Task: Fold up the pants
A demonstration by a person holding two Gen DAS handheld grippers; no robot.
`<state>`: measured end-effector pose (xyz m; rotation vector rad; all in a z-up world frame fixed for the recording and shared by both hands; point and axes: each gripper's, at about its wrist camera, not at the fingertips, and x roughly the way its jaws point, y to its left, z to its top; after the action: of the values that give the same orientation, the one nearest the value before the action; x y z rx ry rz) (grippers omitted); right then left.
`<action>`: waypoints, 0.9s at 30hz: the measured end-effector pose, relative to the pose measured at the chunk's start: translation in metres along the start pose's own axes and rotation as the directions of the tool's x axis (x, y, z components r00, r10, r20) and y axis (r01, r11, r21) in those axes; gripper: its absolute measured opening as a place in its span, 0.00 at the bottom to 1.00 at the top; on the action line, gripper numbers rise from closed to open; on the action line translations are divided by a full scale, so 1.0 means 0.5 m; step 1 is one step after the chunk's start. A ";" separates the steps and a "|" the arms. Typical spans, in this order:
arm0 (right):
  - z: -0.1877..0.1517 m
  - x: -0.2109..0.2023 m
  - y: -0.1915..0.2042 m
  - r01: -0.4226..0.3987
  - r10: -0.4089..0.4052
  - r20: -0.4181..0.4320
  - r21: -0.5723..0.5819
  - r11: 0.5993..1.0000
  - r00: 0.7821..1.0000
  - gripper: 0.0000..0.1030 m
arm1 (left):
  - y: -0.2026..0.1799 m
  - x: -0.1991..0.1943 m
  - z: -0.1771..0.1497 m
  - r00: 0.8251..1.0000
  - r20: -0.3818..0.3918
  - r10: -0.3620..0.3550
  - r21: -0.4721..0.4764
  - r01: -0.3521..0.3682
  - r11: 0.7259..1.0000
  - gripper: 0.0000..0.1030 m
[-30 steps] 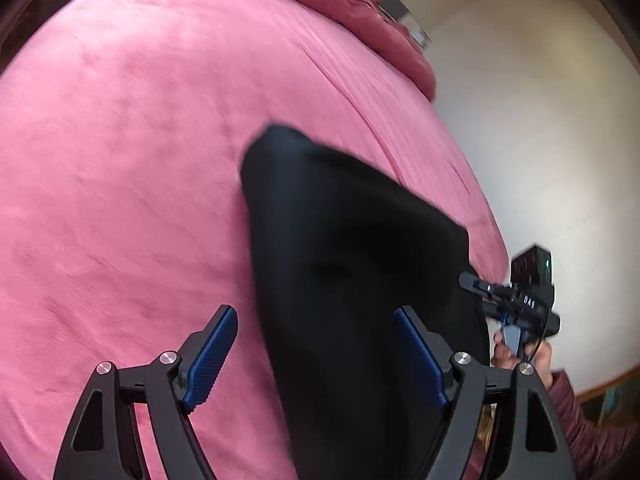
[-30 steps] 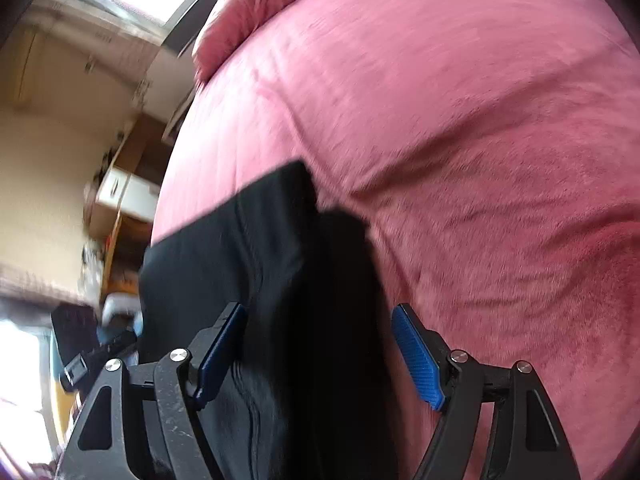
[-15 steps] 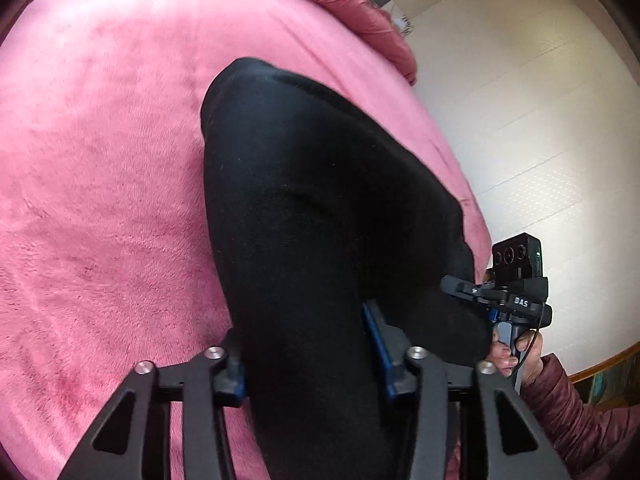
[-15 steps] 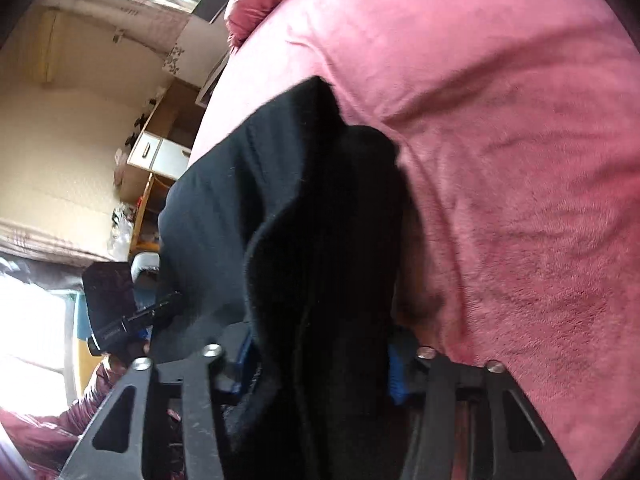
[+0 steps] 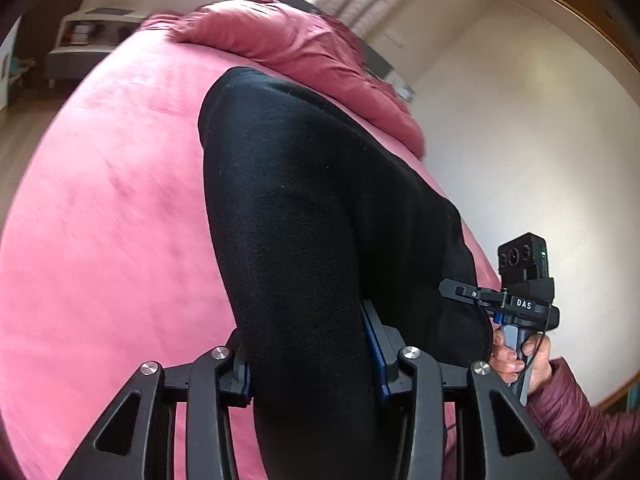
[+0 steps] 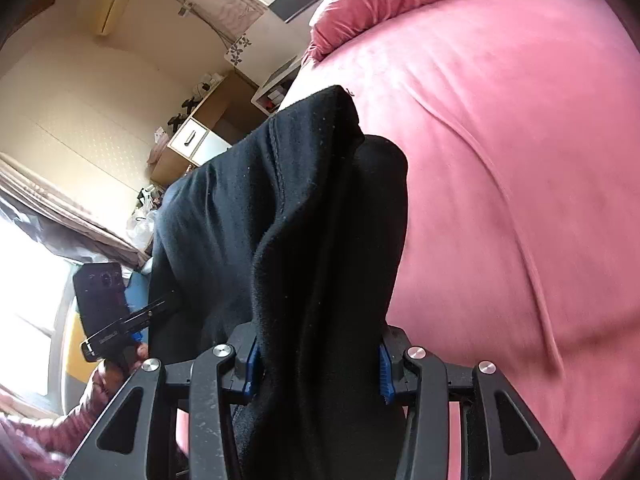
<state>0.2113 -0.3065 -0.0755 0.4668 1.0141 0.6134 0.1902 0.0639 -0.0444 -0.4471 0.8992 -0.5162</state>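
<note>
On top of the pink bedspread (image 5: 100,240), the black pants (image 5: 320,220) are lifted up in a bunched fold, draped between both tools so the fabric rises away from each camera toward the far side of the bed. Left gripper (image 5: 312,364) has its blue-padded fingers (image 5: 374,352) pressed in on a thick wad of the cloth, so it's pinching the pants, not spread. Same deal with the right gripper (image 6: 320,364): its fingers (image 6: 385,368) are squeezed onto another thick bunch, with a seam line visible running down the fabric in that view. From the left wrist view you can also see the right gripper (image 5: 516,300) off to the side at the edge of the pants, held by the person's right hand (image 5: 520,356) in a maroon puffy sleeve (image 5: 572,416). From the right wrist view the left gripper (image 6: 116,320) shows up at the lower left, again just beside the black cloth. Crumpled pink duvet (image 5: 304,48) sits at the head of the bed beyond the pants. Wooden drawer unit (image 6: 192,140) stands against the cream wall (image 6: 80,92) past the bed's edge.
</note>
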 end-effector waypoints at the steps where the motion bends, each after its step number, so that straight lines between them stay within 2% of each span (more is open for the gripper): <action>1: 0.027 0.021 0.007 0.005 -0.005 -0.003 -0.010 1.000 1.000 0.43 | 0.015 0.010 0.020 1.000 0.001 0.016 -0.015 -0.016 1.000 0.43; 5: 0.113 0.104 0.005 0.038 -0.039 -0.029 -0.016 0.999 0.999 0.44 | 0.073 0.063 0.062 0.994 -0.036 0.100 -0.063 -0.102 0.993 0.48; 7: 0.132 0.160 -0.015 0.084 -0.084 -0.075 0.004 0.996 0.994 0.46 | 0.115 0.107 0.062 0.982 -0.098 0.162 -0.127 -0.174 0.977 0.49; 8: 0.130 0.194 -0.033 0.132 -0.131 -0.114 0.007 0.991 0.985 0.49 | 0.129 0.129 0.057 0.969 -0.133 0.209 -0.120 -0.225 0.967 0.57; 9: 0.121 0.215 -0.048 0.173 -0.171 -0.139 0.009 0.985 0.975 0.55 | 0.143 0.143 0.047 0.964 -0.121 0.239 -0.105 -0.251 0.962 0.66; 10: 0.107 0.240 -0.078 0.181 -0.173 -0.153 0.039 0.983 0.973 0.61 | 0.150 0.143 0.042 0.968 -0.104 0.229 -0.119 -0.241 0.963 0.67; 12: 0.096 0.242 -0.104 0.124 -0.114 -0.112 0.090 0.988 0.987 0.62 | 0.159 0.143 0.041 0.975 -0.100 0.198 -0.170 -0.213 0.962 0.67; 14: 0.092 0.241 -0.099 0.127 -0.119 -0.103 0.072 0.989 0.988 0.62 | 0.141 0.144 0.041 0.969 -0.094 0.228 -0.145 -0.240 0.960 0.68; 16: 0.084 0.229 -0.095 0.147 -0.139 -0.110 0.068 0.987 0.984 0.63 | 0.109 0.138 0.041 0.957 -0.076 0.282 -0.094 -0.288 0.953 0.68; 19: 0.096 0.233 -0.061 0.188 -0.180 -0.108 0.065 0.980 0.978 0.71 | 0.073 0.148 0.059 0.934 -0.061 0.351 -0.094 -0.355 0.930 0.68; 22: 0.099 0.219 -0.041 0.209 -0.205 -0.081 0.053 0.976 0.975 0.71 | 0.050 0.114 0.041 0.894 -0.022 0.448 -0.068 -0.448 0.891 0.67; 27: 0.087 0.136 -0.013 0.271 -0.271 0.011 0.009 0.962 0.962 0.71 | 0.005 0.081 0.023 0.858 0.064 0.510 -0.056 -0.507 0.860 0.67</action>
<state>0.2780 -0.2696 -0.1030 0.3293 1.0469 0.3607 0.2213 0.0435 -0.0646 -0.2428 0.9104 0.0064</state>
